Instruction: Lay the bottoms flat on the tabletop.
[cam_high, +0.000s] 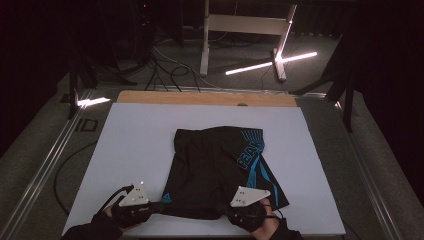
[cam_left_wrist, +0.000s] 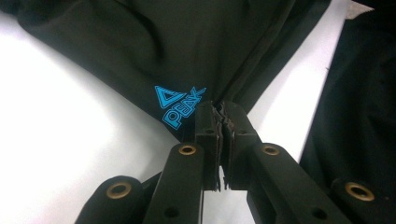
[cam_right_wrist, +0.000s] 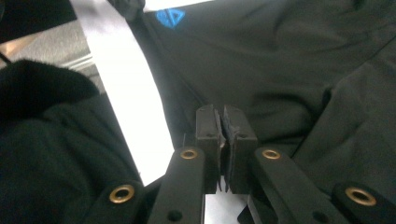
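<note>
- Black shorts (cam_high: 220, 165) lie mid-table (cam_high: 135, 145), near hem at the front edge.
- Left gripper (cam_high: 159, 204) fingers pinch the hem's left corner.
- Right gripper (cam_high: 222, 206) fingers pinch its right part.
- Bare table surrounds the shorts.

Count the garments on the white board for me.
1: black shorts with blue print, lying mid-board, near hem pinched by the left tool and right tool. Nothing else lies on the board.
</note>
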